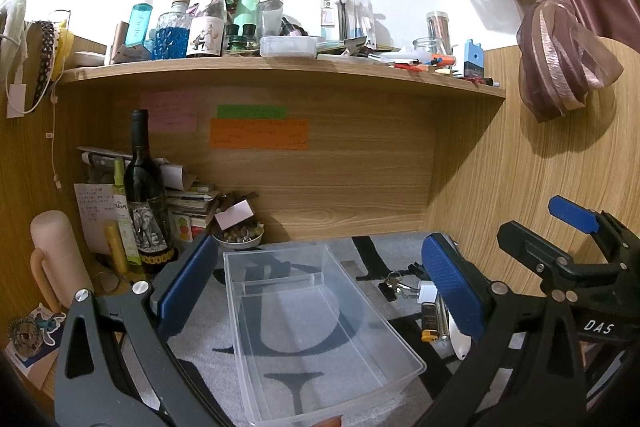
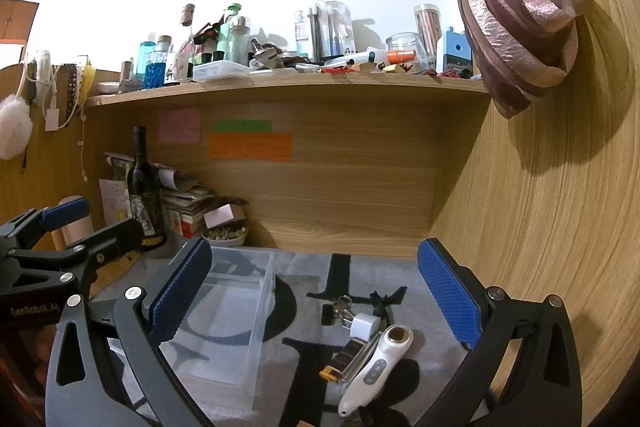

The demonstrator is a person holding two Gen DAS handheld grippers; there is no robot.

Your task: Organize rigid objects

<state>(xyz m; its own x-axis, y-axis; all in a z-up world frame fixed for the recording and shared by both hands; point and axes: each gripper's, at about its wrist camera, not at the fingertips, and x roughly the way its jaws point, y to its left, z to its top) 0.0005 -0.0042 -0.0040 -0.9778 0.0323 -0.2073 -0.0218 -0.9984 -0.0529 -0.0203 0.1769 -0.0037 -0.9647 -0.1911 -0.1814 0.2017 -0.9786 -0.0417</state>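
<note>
Both grippers stand wide apart at the jaws and hold nothing: the left gripper (image 1: 320, 283) straddles the clear rectangular plastic bin (image 1: 316, 331), and the right gripper (image 2: 316, 299) hangs over the loose items on the grey mat with black lettering (image 2: 304, 371).

That bin, with a low divider across its far end, sits on the mat left of the items, its near corner cut off by the frame edge. In the left wrist view the right-hand blue pad (image 1: 452, 287) hides most of the white handheld device (image 2: 376, 367); only its tip shows.

Just left of the device lie a dark lighter-like stick with a yellow end (image 2: 340, 361), a white plug adapter (image 2: 365, 325) and a bunch of keys (image 2: 340, 305), all touching or nearly so.

Far left stand a dark wine bottle (image 1: 145, 195), a pink flask (image 1: 60, 259) and stacked papers (image 1: 188, 195). Writing on the coloured notes (image 1: 259, 134) is unreadable.
</note>
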